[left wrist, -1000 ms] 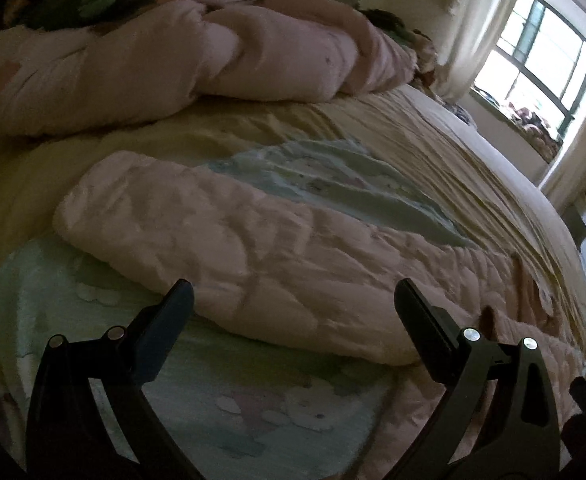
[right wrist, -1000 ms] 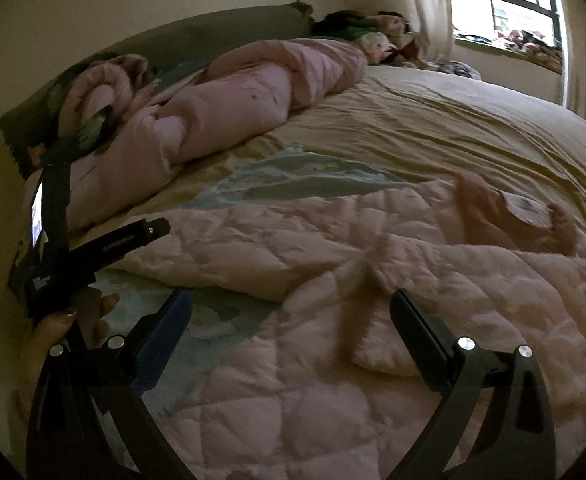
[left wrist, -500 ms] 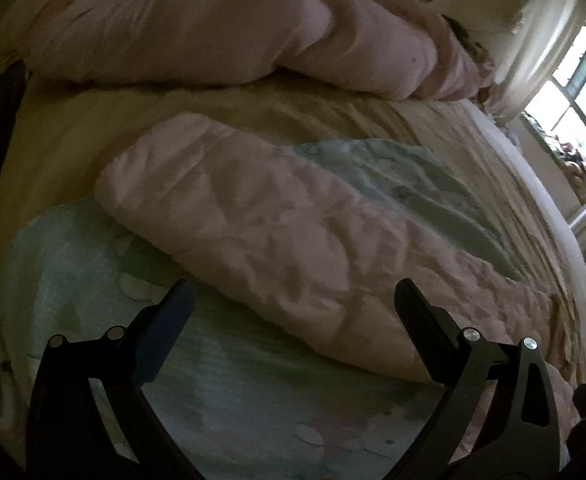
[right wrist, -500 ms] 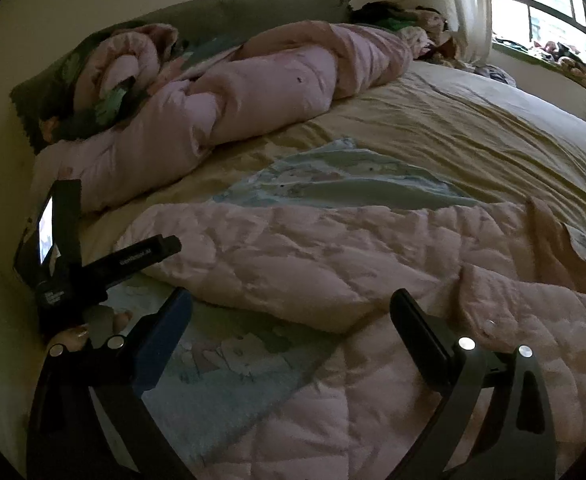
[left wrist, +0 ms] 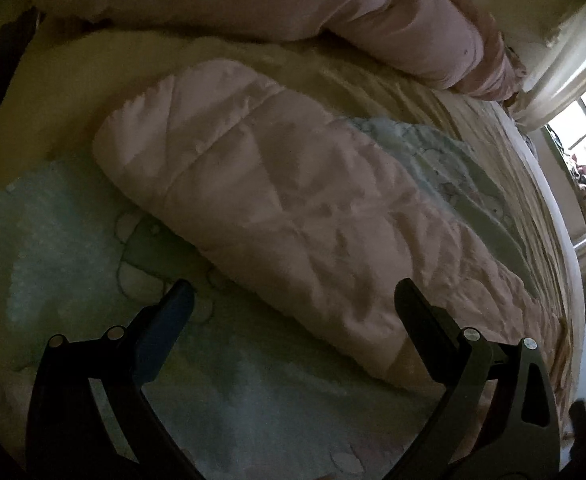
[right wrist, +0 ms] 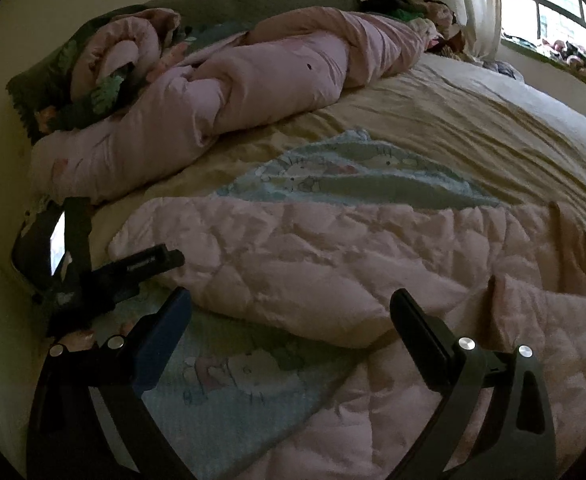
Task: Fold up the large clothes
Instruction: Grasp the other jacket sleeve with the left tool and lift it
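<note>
Quilted pink garment (right wrist: 333,264) lies spread across the bed (right wrist: 473,128), partly on a pale blue cartoon-print blanket (right wrist: 221,396). One padded flap or sleeve, can't tell which, is folded over and runs diagonally through the left wrist view (left wrist: 293,216), its rounded end pointing toward the head of the bed. Left gripper (left wrist: 293,308) hangs just above the near edge of that flap, fingers spread wide, gripping nothing; blue blanket shows in the gap between them. Right gripper (right wrist: 289,312) likewise wide apart and empty, sitting over the same flap's lower edge where it meets the blanket. In the right wrist view the left gripper body (right wrist: 93,272) shows at the far left with a lit screen, near the flap's end. Judgement: both tools are lined up along one long edge so it can be pinched at two points and carried over without sagging; fold is partway, with the garment's right side still bunched (right wrist: 533,340). Rolled pink duvet (right wrist: 229,100) and pillows sit well apart at the head of the bed, out of the way. Window (right wrist: 549,12) at far right gives the only light; near fabric is dim, so seam detail is hard to read. Risk: puffy fabric may slip out of a shallow pinch.
</note>
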